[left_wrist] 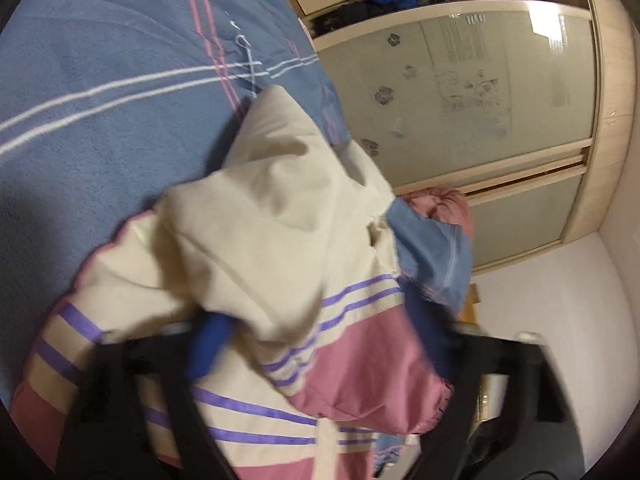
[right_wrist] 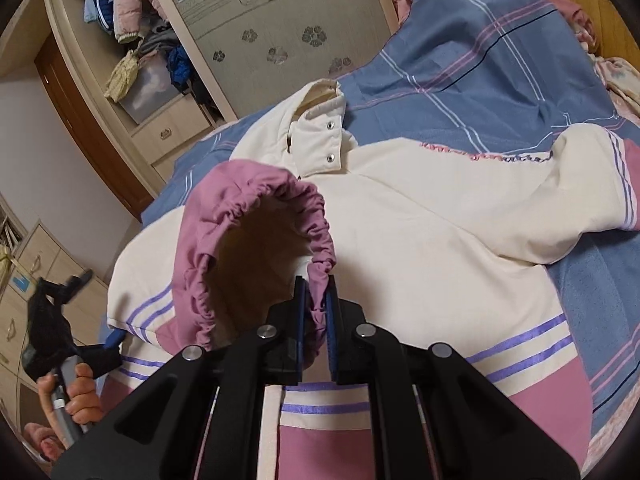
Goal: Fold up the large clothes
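A cream padded jacket (right_wrist: 420, 220) with pink panels and purple stripes lies front up on a blue checked bedsheet (right_wrist: 480, 60), its snap collar (right_wrist: 320, 128) pointing away. My right gripper (right_wrist: 316, 312) is shut on the gathered pink cuff (right_wrist: 256, 200) of one sleeve, which is lifted and folded over the jacket's body. In the left wrist view, a bunched cream and pink part of the jacket (left_wrist: 280, 240) fills the gap of my left gripper (left_wrist: 316, 336), and both blue pads (left_wrist: 208, 344) touch the cloth. From the right wrist camera, the left gripper (right_wrist: 100, 350) sits at the jacket's left edge, held by a hand (right_wrist: 80, 392).
A wardrobe with frosted sliding doors (left_wrist: 460, 100) stands just past the bed, and clothes hang in its open section (right_wrist: 132, 12). Wooden drawers (right_wrist: 172, 132) are beside it. A pink quilt (left_wrist: 440, 204) lies at the bed's edge.
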### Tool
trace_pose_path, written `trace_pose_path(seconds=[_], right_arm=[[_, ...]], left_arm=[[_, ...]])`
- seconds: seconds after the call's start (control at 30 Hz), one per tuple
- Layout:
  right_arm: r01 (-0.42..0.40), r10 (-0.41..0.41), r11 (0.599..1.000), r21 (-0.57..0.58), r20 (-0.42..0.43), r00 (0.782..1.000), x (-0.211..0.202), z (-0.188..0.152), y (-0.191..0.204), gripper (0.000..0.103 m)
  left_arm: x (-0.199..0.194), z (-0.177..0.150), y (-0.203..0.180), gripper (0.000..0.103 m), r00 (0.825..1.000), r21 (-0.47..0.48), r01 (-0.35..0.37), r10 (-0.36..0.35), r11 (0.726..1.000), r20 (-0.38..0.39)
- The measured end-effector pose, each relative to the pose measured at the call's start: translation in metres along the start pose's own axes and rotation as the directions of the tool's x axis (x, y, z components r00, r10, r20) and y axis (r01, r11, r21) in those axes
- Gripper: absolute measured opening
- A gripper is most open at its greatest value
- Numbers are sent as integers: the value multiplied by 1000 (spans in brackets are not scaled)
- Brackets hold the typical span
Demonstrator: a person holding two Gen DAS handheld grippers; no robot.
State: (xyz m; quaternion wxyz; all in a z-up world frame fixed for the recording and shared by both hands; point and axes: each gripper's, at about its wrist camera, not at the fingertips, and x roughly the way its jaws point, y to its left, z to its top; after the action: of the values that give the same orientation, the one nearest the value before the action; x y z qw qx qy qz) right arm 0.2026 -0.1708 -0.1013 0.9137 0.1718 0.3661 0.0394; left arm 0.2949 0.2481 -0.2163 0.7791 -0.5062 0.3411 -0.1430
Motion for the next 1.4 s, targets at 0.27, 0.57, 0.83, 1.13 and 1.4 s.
trace_pose_path(seconds=[0.27,0.57,0.83,1.13,1.4], right_arm=[[-5,5,1000,-9,4,1000,5,7,3,49],[-39,52,996,83,-163,985,58,0,-14,91],[-89,64,985,-151,-161,985,102,18,58,31],[-208,213,970,-124,23,977,100,68,62,29],[-89,58,991,-95,-292,955,133,45,13,30]], left_arm=[[-7,6,15,16,990,-24,-113,115,993,78],[-10,5,12,17,975,-4,-190,189,982,115],[-29,9,30,19,940,-89,-263,276,961,202],[-40,9,28,20,914,-88,-243,258,966,312],[-23,8,28,30,918,-75,-315,324,946,227]])
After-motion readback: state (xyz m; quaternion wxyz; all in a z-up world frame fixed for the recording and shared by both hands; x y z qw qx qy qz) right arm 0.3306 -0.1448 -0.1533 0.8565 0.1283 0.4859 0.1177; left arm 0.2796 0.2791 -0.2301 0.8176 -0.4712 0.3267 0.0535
